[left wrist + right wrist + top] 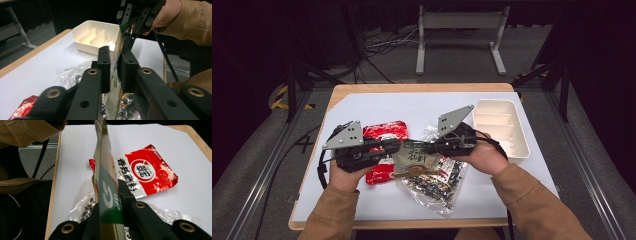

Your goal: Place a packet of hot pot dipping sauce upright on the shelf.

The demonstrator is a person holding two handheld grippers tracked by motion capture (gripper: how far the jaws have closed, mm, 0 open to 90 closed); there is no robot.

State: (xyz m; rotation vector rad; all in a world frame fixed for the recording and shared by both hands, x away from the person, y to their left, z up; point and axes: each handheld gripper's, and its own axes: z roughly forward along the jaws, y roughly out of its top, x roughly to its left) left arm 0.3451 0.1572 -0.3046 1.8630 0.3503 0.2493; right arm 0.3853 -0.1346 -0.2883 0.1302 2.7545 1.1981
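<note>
A beige and green seasoning packet (416,157) hangs above the table between both grippers. My right gripper (432,146) is shut on its right end; in the right gripper view the packet (106,180) stands edge-on, pinched in that gripper (110,195). My left gripper (398,147) has the packet's left end (115,72) between its jaws (114,62), but a thin gap shows beside the pads, so they stand slightly open. The right gripper (130,37) grips the far end there. A red sauce packet (384,132) (147,175) lies flat on the table under the left gripper.
A clear bag of dark dried bits (437,182) (72,73) lies under the held packet. A white divided tray (521,132) (82,46) stands at the table's right side. White mat (377,200) covers the wooden table; a metal stand sits on the floor beyond.
</note>
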